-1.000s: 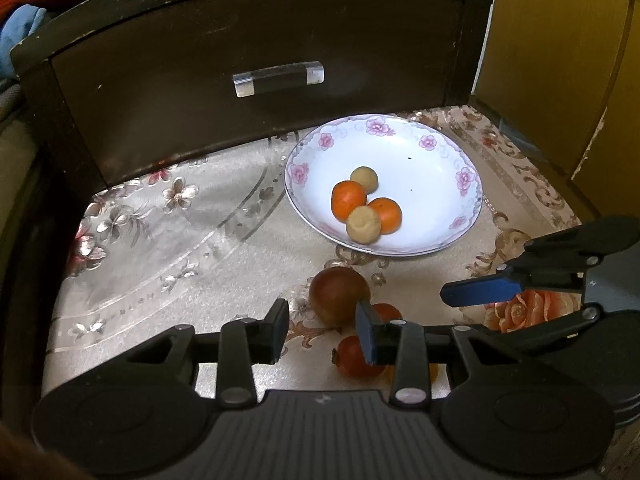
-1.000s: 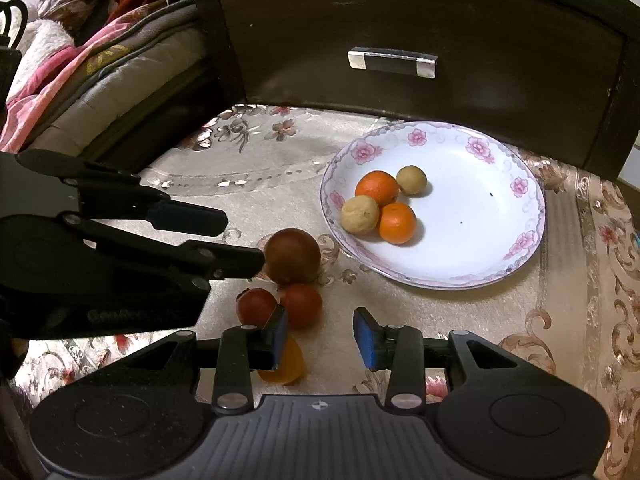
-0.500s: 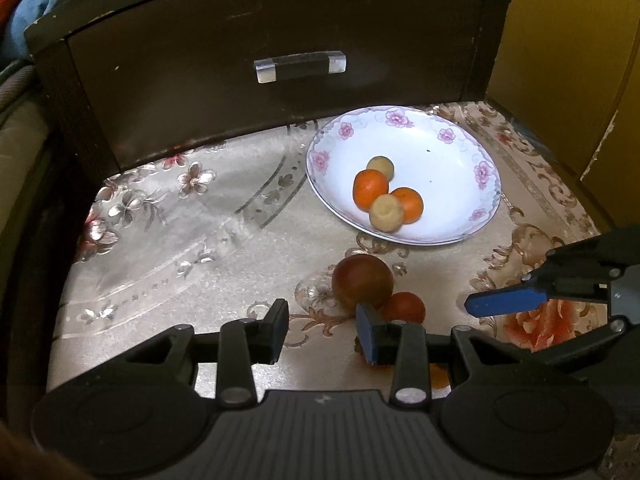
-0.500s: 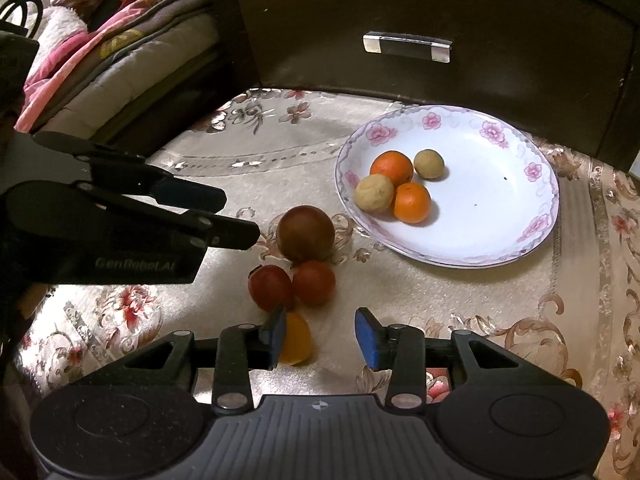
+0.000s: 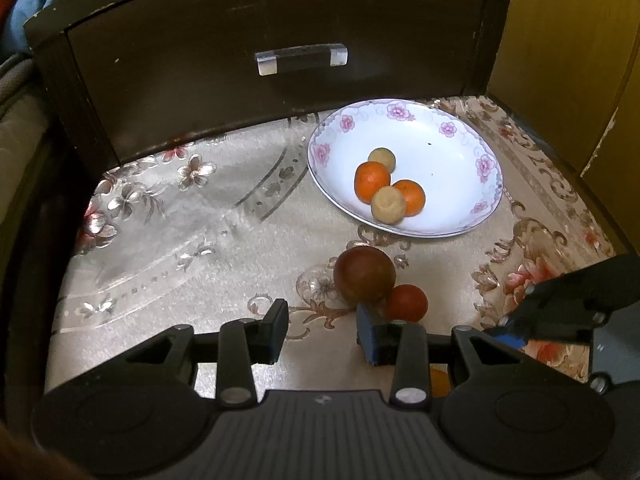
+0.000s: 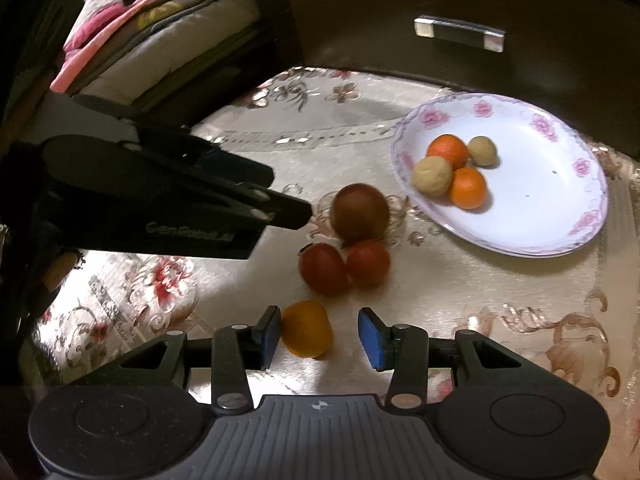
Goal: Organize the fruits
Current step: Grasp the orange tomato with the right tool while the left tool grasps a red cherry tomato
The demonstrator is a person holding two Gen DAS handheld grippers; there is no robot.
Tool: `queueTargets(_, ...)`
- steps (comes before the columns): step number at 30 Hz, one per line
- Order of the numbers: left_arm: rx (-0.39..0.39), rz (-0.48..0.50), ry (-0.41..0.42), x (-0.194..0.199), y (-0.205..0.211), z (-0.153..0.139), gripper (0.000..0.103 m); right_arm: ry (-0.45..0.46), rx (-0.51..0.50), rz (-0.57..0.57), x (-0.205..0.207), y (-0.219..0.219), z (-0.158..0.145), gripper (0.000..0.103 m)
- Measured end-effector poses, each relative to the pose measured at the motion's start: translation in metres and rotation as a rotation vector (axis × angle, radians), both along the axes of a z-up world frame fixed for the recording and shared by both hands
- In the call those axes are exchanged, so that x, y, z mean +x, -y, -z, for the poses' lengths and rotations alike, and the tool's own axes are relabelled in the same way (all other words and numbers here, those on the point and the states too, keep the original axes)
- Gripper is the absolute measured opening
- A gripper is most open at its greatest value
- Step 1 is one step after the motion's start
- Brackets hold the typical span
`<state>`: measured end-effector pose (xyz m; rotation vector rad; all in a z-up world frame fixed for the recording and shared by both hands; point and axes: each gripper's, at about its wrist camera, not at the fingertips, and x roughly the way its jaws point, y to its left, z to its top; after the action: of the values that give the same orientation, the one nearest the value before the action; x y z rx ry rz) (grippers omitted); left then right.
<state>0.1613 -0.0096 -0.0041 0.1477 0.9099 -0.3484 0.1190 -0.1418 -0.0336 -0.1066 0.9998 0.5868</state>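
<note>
Four loose fruits are sitting ahead of the right gripper, whose empty jaws are opening around the yellow fruit, risking nudging it away; the left gripper is hovering part-open, empty.

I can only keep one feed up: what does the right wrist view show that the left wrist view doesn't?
Only the right wrist: the yellow fruit whole between the opening right gripper, untouched, a second red fruit, and folded bedding. Only the left wrist: a yellow cabinet side. Both: plate holding four fruits, large brown fruit, open left gripper.
</note>
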Motion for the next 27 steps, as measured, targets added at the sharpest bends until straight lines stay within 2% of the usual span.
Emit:
queueTargets(5,-0.021,0.01,-0.027,0.0,0.0,0.003,0.046,-0.017,-0.004,-0.033,-0.003,-0.008,0.004,0.023)
queueTargets(8,-0.023,0.035,-0.042,-0.002,0.004,0.006,0.046,-0.006,-0.025,-0.054,-0.009,-0.012,0.003,0.022)
queueTargets(16,-0.033,0.118,-0.08,-0.007,0.019,0.015,0.048,-0.037,0.002,-0.03,-0.014,0.007,-0.002,0.022)
queueTargets(19,-0.033,0.134,-0.093,-0.006,0.023,0.018,0.052,-0.036,-0.006,-0.013,-0.017,0.015,-0.004,0.022)
queueTargets(27,-0.016,0.156,-0.121,-0.005,0.035,0.028,0.052,-0.032,-0.019,0.023,-0.018,0.03,-0.006,0.022)
